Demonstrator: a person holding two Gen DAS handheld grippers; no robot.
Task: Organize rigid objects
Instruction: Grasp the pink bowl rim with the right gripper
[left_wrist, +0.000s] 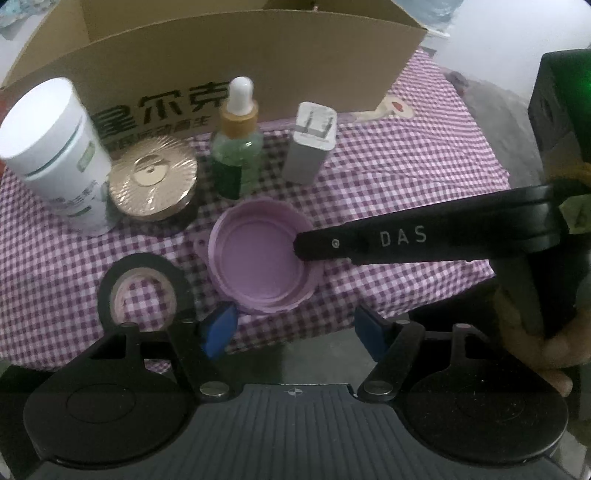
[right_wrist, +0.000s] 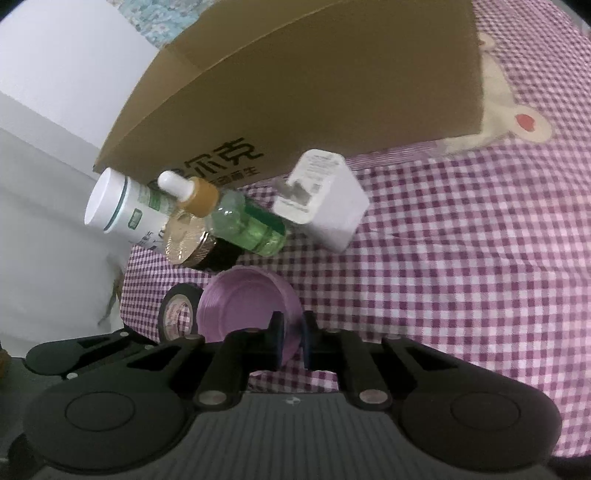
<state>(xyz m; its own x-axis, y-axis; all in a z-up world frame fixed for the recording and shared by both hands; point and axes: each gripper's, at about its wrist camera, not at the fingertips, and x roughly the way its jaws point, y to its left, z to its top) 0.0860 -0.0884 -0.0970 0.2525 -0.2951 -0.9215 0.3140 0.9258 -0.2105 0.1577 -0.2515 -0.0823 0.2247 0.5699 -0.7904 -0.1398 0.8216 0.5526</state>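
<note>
Left wrist view, near to far. Left gripper (left_wrist: 293, 326) low in frame, blue pads (left_wrist: 219, 328) well apart, nothing between them, hanging over cloth edge just short of purple lid. Purple lid (left_wrist: 258, 258) lying open side up on purple checked tablecloth (left_wrist: 388, 177), near rim just beyond the pads. Right gripper (left_wrist: 299, 249) reaching in from right, black finger marked DAS crossing lid's right rim; gloved hand (left_wrist: 546, 332) on its handle at far right. Black tape roll (left_wrist: 142, 288) flat on cloth, left of lid, just beside left pad. Behind: gold-lidded jar (left_wrist: 153, 184), white canister (left_wrist: 55, 147) upright at left, green dropper bottle (left_wrist: 236, 147) upright at centre, white charger (left_wrist: 312, 147) standing to its right. Cardboard box (left_wrist: 258, 55) with printed characters behind the whole row.

Right wrist view. Right gripper (right_wrist: 291, 339) clamped on lid wall, 1 pad inside rim, 1 outside, jaws nearly together on thin plastic. Purple lid (right_wrist: 240, 302) extending left of the pads. Tape roll (right_wrist: 177, 310) at lid's left. Beyond: jar (right_wrist: 184, 236), canister (right_wrist: 114, 210), dropper bottle (right_wrist: 243, 221), charger (right_wrist: 325, 203), then box (right_wrist: 295, 92).
</note>
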